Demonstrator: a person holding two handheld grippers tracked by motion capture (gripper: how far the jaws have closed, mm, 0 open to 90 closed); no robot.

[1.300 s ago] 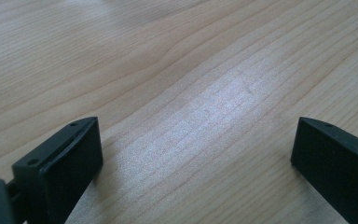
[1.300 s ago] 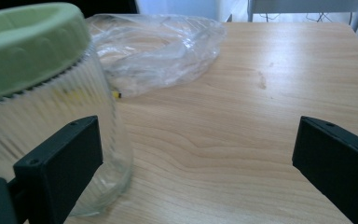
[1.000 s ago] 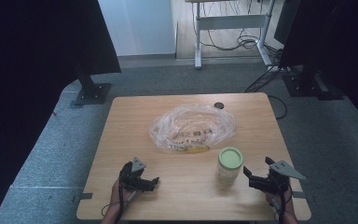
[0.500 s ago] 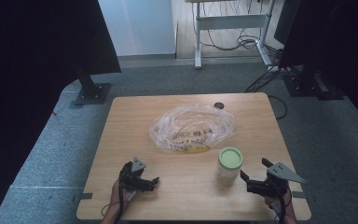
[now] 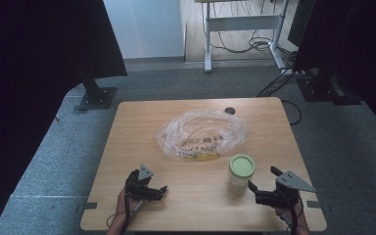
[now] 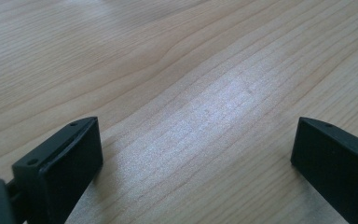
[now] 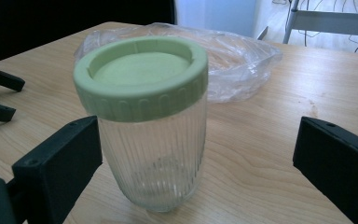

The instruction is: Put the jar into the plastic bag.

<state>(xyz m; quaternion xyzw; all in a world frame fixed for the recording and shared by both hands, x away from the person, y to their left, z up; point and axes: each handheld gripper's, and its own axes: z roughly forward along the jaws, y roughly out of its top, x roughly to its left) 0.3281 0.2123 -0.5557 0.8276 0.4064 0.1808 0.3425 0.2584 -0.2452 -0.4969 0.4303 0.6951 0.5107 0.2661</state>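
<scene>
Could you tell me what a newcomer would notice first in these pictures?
Probably the ribbed glass jar with its pale green lid, upright near the table's front right, directly before the open right claw. Behind it lies a crumpled clear plastic bag, mid-table.

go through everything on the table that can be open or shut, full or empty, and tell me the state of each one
Jar: upright, looks empty, apart from both tongs.
Green lid: on the jar.
Plastic bag: lying flat, something inside, contents unclear.
Left tongs: open, over bare table.
Right tongs: open, facing the jar.
</scene>
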